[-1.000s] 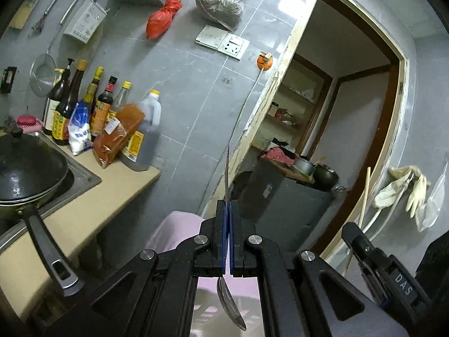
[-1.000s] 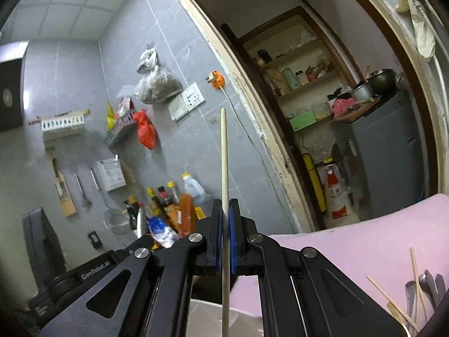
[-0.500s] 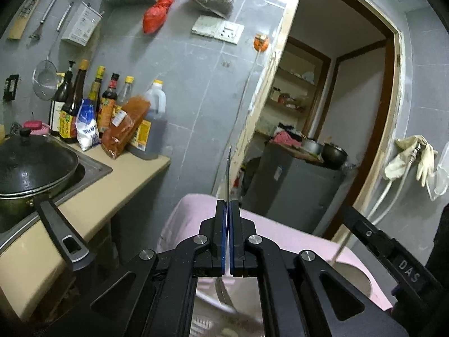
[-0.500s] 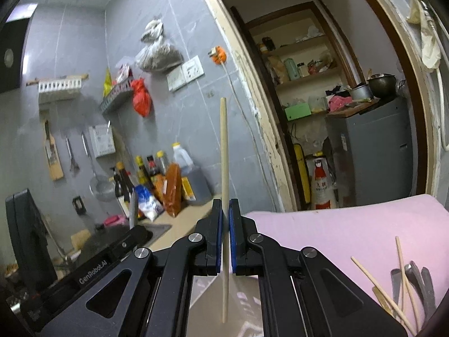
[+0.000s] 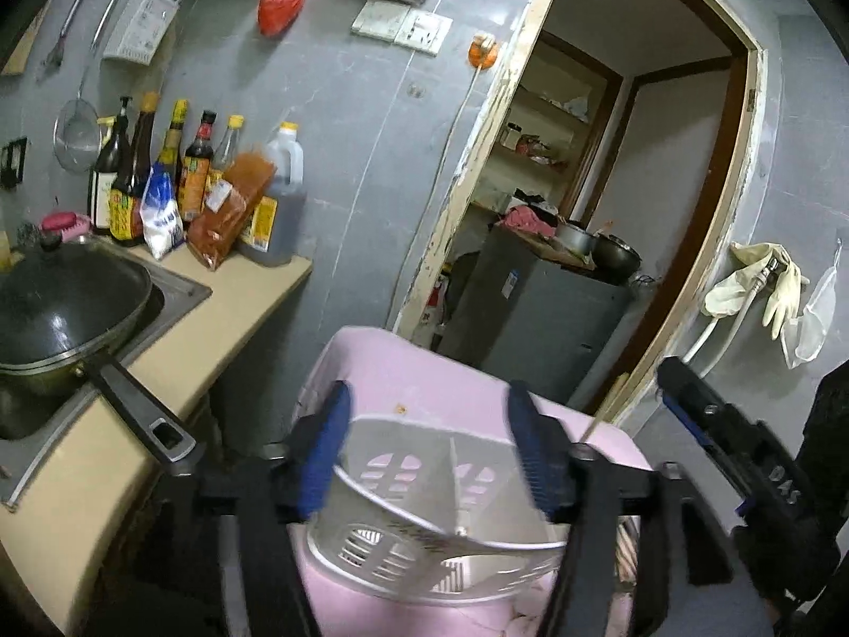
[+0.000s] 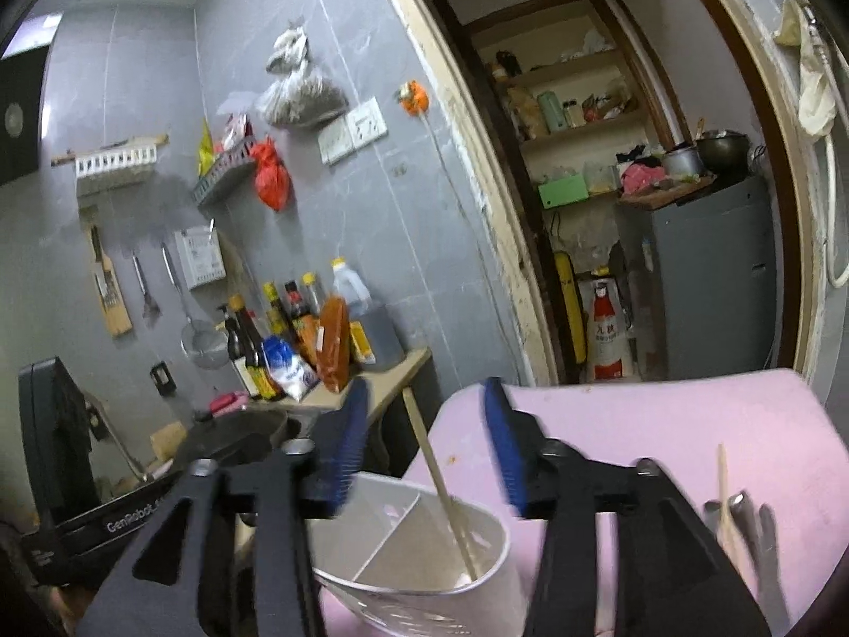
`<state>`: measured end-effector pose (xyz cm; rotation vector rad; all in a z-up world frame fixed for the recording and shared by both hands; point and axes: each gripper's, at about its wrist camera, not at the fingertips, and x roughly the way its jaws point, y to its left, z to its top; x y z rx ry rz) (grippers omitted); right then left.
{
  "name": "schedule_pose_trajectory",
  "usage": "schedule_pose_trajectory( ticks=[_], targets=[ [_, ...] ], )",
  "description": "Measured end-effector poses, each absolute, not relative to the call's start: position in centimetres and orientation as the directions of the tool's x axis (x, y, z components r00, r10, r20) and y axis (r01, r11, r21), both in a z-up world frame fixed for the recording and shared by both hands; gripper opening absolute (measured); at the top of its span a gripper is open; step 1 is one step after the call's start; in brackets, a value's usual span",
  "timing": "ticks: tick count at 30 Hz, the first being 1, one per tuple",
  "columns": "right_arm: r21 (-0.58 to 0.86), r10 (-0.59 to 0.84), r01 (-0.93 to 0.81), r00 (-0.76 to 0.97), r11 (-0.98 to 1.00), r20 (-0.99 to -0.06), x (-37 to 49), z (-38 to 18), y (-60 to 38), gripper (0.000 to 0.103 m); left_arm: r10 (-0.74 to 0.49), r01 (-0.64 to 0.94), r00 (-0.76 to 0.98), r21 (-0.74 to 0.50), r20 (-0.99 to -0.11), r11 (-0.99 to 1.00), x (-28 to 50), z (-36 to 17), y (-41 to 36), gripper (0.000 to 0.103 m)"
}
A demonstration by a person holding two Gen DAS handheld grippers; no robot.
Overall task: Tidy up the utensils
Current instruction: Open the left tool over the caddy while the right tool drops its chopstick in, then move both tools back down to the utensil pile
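Two tools stand with their jaws apart over one white utensil holder (image 5: 424,520), and both have just been opening. In the left wrist view the left tool (image 5: 430,456) fills the lower middle of the frame, its blue pads spread to either side of the holder's slotted wall and gripping nothing; the holder's rim and its upright divider show between the pads. The holder stands on a pink surface (image 5: 424,377), whose far edge crosses the middle of the frame. At the lower right edge the right tool's black body intrudes.

In the right wrist view the right tool (image 6: 424,440) is likewise spread in the lower middle, holding nothing. A wooden chopstick (image 6: 440,483) leans free between the pads, its lower end inside the holder's right compartment (image 6: 467,536), its top tilted to the upper left. To the lower right, more chopsticks and metal utensils (image 6: 737,520) lie blurred on the pink surface, well apart from the holder.

Left of the pink surface a narrow gap separates it from a beige counter (image 5: 212,329), where a black wok's (image 5: 63,308) handle juts over the counter at centre left. Bottles (image 5: 185,180) crowd the counter's back against the grey tiled wall. Beyond the pink surface's far edge, upper right, an open doorway (image 5: 610,159) gives onto a grey cabinet (image 5: 530,318) and shelves.
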<state>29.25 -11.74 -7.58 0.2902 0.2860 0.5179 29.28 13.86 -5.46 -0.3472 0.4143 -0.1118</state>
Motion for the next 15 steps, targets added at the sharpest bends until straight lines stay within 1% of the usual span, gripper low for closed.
schedule_pose_trajectory(
  ticks=[1,2,3,4,5,6,8,10,15],
  targets=[
    [0.339,0.513,-0.435,0.837,0.834,-0.189,29.1,-7.0,-12.2,0.072,-0.168,0.033,0.915,-0.346,-0.366,0.938,29.0,-4.9,13.6,0.068],
    [0.335,0.502,-0.426,0.845,0.841,-0.186,28.9,-6.4,-12.8,0.084,-0.155,0.029,0.92,-0.333,-0.36,0.942,28.8,-4.3,13.2,0.076],
    [0.33,0.491,-0.416,0.851,0.847,-0.186,28.7,-5.9,-13.4,0.088,-0.134,0.017,0.924,-0.313,-0.357,0.95,28.5,-3.6,12.6,0.081],
    [0.325,0.481,-0.408,0.856,0.853,-0.188,28.7,-5.6,-13.8,0.094,-0.116,0.007,0.928,-0.294,-0.354,0.956,28.4,-3.0,12.0,0.083],
    [0.313,0.462,-0.391,0.864,0.865,-0.197,28.6,-5.1,-14.5,0.102,-0.102,0.0,0.931,-0.278,-0.351,0.961,28.2,-2.5,11.6,0.088],
    [0.301,0.442,-0.373,0.874,0.878,-0.204,28.4,-4.7,-15.2,0.103,-0.084,-0.007,0.936,-0.258,-0.342,0.966,28.0,-2.0,11.0,0.093],
    [0.282,0.412,-0.348,0.886,0.894,-0.211,28.1,-4.3,-16.4,0.103,-0.047,-0.025,0.946,-0.215,-0.321,0.976,27.5,-1.2,9.6,0.1],
    [0.26,0.384,-0.325,0.896,0.909,-0.224,27.8,-3.8,-17.9,0.103,-0.02,-0.033,0.954,-0.171,-0.3,0.985,27.0,-0.5,7.9,0.1],
    [0.19,0.33,-0.29,0.916,0.938,-0.228,26.5,-3.1,-21.2,0.103,-0.018,-0.014,0.963,-0.115,-0.268,0.993,26.2,0.1,4.5,0.101]
  ],
)
